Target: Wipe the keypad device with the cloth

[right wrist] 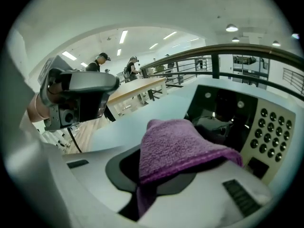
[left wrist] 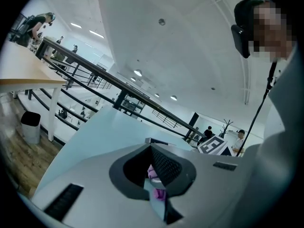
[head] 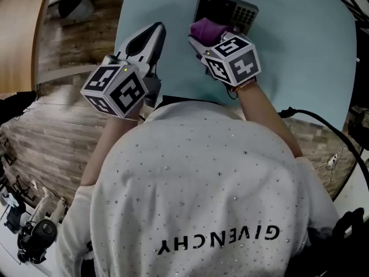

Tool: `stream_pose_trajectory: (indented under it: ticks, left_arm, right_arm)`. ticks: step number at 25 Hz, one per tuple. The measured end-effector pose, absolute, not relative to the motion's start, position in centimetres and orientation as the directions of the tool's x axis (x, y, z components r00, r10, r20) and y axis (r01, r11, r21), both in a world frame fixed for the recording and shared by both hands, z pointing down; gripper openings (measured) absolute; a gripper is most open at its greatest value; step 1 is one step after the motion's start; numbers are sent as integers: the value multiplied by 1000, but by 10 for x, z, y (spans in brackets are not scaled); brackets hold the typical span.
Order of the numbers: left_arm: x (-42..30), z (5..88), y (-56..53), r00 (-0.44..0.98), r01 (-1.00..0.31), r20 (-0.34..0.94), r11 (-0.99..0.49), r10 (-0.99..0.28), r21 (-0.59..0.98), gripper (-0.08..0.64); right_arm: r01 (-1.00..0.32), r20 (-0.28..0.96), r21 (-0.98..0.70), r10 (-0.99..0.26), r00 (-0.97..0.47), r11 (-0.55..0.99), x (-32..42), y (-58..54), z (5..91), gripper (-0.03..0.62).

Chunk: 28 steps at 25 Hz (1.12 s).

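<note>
The keypad device [head: 226, 9], dark with a grey button panel, lies at the far side of the light blue table [head: 300, 51]. My right gripper [head: 203, 36] is shut on a purple cloth [head: 209, 29], which rests at the device's near edge. In the right gripper view the cloth [right wrist: 178, 146] drapes over the jaws, with the device's screen and keypad [right wrist: 268, 129] just beyond. My left gripper [head: 153, 32] hovers over the table to the left of the device, jaws together and holding nothing. In the left gripper view the left gripper [left wrist: 154, 175] has its tips closed.
A black cable [head: 326, 120] runs off the table's right side. Wooden flooring [head: 63, 126] lies to the left, with a wooden desk [head: 17, 27] at the far left and camera gear [head: 31, 229] near the floor. A black bin [left wrist: 31, 125] stands beside that desk.
</note>
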<state>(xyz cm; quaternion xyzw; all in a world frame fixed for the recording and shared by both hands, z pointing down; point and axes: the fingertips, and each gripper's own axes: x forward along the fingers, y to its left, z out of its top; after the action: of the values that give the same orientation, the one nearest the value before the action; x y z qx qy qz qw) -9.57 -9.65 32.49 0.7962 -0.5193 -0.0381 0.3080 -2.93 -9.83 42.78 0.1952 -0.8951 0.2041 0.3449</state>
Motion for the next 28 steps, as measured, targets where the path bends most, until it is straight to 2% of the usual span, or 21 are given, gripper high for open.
stream_pose_trajectory:
  ticks: [5,12,20,28]
  left_arm:
    - [-97,327,-89,452,-808,267,-263,-851,527,0]
    - [-74,327,-100,499,-797,275,-310,-822,519,0]
    - [-49,327,-109,506,-807,278,-334,-817,487,0]
    - [-33,318,-105,472,-806,282,-279,-835,522,0]
  right_arm:
    - [-488,735,-208,-194,-649,847,-24,-91,441,35]
    - [-590,756,-223,-244,-607,776,22,-103,448,35]
    - [-695,713,-339,-309,-630,634,80,-113,449,35]
    - [-687,674,-404,-312,-670,604,108,-118,444,35]
